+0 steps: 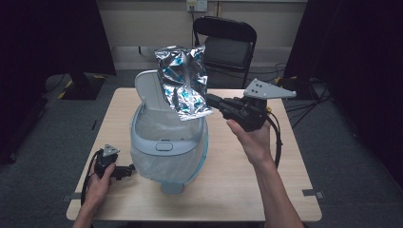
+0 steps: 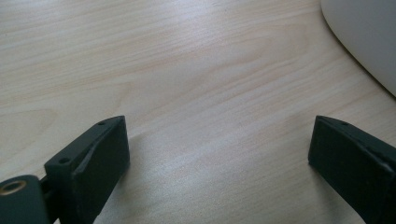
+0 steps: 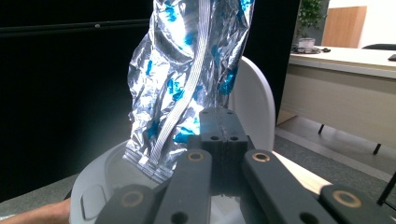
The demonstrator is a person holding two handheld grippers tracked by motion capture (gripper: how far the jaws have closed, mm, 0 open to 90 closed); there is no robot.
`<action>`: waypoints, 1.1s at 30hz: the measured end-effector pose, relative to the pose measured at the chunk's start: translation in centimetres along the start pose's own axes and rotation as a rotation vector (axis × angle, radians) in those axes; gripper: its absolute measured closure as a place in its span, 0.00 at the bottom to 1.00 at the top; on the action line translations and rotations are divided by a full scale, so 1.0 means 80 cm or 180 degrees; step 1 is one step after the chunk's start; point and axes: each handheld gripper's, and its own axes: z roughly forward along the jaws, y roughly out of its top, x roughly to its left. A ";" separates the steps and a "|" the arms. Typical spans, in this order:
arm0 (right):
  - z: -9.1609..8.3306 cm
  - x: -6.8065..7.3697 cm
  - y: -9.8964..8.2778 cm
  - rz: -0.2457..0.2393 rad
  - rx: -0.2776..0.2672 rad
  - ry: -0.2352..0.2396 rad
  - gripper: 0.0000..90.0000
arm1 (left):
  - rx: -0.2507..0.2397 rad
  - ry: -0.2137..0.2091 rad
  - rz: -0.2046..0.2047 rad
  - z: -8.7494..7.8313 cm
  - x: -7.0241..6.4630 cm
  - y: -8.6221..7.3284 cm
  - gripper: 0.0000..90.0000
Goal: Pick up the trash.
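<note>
A crumpled silver foil bag [image 1: 183, 83] with blue print hangs in the air above the open mouth of a white and grey bin [image 1: 164, 145]. My right gripper [image 1: 210, 99] is shut on the bag's lower right edge, reaching in from the right. In the right gripper view the closed jaws [image 3: 219, 119] pinch the foil bag [image 3: 187, 70], and the bin's raised lid [image 3: 254, 102] stands behind it. My left gripper [image 1: 127, 171] rests low on the table just left of the bin's base. Its jaws [image 2: 219, 149] stand wide open with bare wood between them.
The bin has a clear plastic liner and its lid [image 1: 149, 88] is tipped up at the back. Its curved side [image 2: 364, 37] lies close to the left gripper. The wooden table [image 1: 237, 190] has free room at the right and front. A black chair [image 1: 228, 42] stands behind.
</note>
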 end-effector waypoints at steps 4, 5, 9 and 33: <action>0.018 0.001 0.003 -0.0002 0.0047 0.0048 1.00 | 0.0000 0.0000 0.0001 0.000 0.000 0.000 0.06; 0.022 0.002 0.003 -0.0018 0.0063 0.0071 1.00 | 0.0000 0.0000 0.0001 0.000 0.000 0.000 0.06; 0.040 0.008 0.004 -0.0056 0.0111 0.0115 1.00 | 0.0000 0.0000 0.0001 0.000 0.000 0.000 0.06; 0.082 0.004 -0.040 0.0008 0.0491 0.0021 0.89 | -0.0001 0.0001 0.0002 0.000 0.000 0.000 0.06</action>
